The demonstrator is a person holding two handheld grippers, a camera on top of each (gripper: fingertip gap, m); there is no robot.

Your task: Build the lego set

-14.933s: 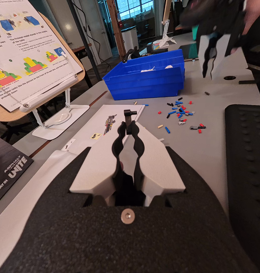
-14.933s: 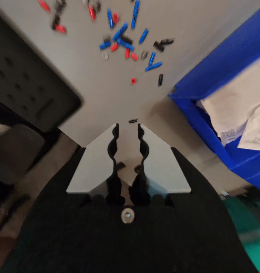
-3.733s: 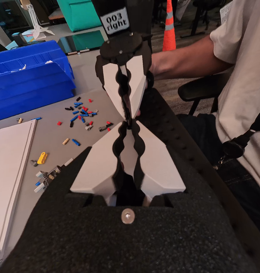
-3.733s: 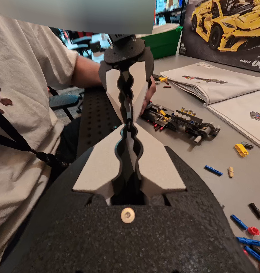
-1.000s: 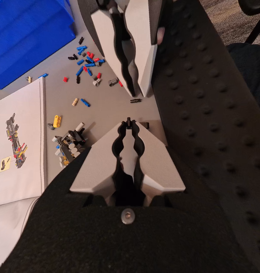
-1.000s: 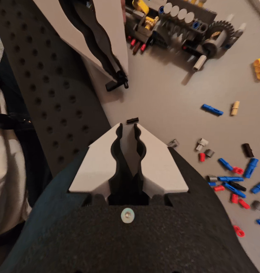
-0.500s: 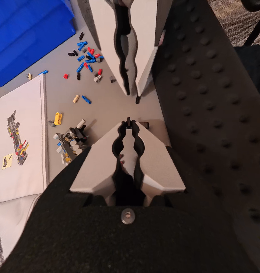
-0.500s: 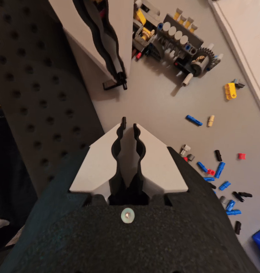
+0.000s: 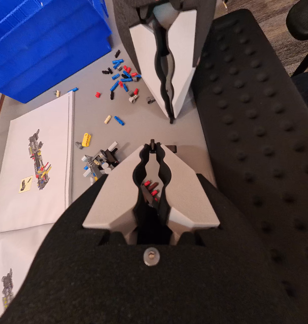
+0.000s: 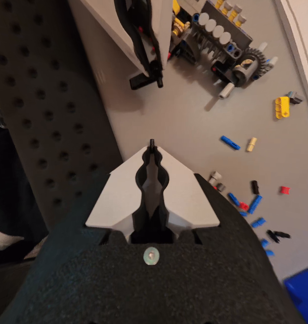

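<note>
A grey table [image 9: 149, 122] carried everything, with a black dimpled mat [image 9: 255, 140] along its near edge and a blue plastic bin [image 9: 44, 43] at the far side. An open instruction booklet [image 9: 35, 157] lay white and flat beside the bin, a drawing of the model on its page. Between the booklet and the mat sat the partly built Lego assembly [image 10: 225, 47], a dark grey frame with a row of pale round caps, yellow pegs and a black toothed gear at one end. The left gripper [image 9: 151, 146] hung over the table just beside that assembly, its fingers pressed together on a black L-shaped piece [image 10: 144, 79], whose flat arm stuck out sideways and whose stub poked past the tips. The right gripper [image 10: 151, 146] pointed down at bare table near the mat's edge, its fingers closed onto a small black pin [image 10: 151, 142] that jutted out beyond them. The two grippers faced each other, tips apart. Loose parts were scattered farther out: a cluster of blue, red and black pins [image 9: 122, 77] near the bin, a yellow connector [image 10: 282, 107] close to the booklet, and a single blue pin [image 10: 230, 142] lying next to a tan pin [image 10: 251, 144].
</note>
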